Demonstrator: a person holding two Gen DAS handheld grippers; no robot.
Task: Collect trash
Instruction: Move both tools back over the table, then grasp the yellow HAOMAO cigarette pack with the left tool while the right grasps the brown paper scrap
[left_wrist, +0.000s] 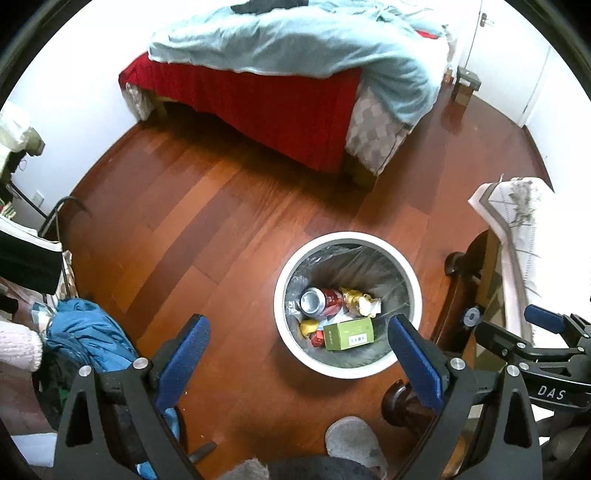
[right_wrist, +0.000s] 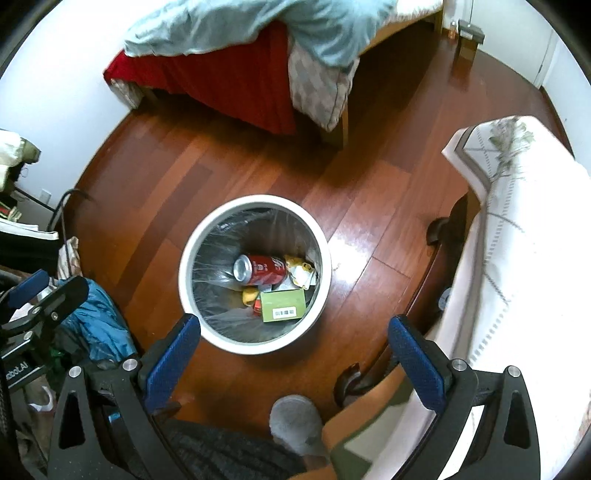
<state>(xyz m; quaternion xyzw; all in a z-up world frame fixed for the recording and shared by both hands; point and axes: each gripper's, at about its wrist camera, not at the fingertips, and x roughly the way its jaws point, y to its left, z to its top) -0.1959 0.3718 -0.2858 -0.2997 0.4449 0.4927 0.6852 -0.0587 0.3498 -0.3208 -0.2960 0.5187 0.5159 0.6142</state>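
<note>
A white round trash bin (left_wrist: 282, 325) with a clear liner stands on the wooden floor; it also shows in the right wrist view (right_wrist: 188, 295). Inside lie a red soda can (left_wrist: 325, 301) (right_wrist: 264, 268), a green box (left_wrist: 351, 334) (right_wrist: 282, 304), yellow wrappers (left_wrist: 360, 299) (right_wrist: 301, 271) and other scraps. My left gripper (left_wrist: 299, 354) is open and empty, held above the floor just in front of the bin. My right gripper (right_wrist: 295, 354) is open and empty, above the bin's near rim. The right gripper also shows at the right edge of the left view (left_wrist: 546, 328).
A bed (left_wrist: 280, 96) with a red sheet and light blue cover stands at the back. A white-clothed table (right_wrist: 517, 258) with dark wooden legs is at the right. Blue clothing (left_wrist: 88, 336) is piled at the left. A grey slipper (right_wrist: 295, 424) is near the bottom.
</note>
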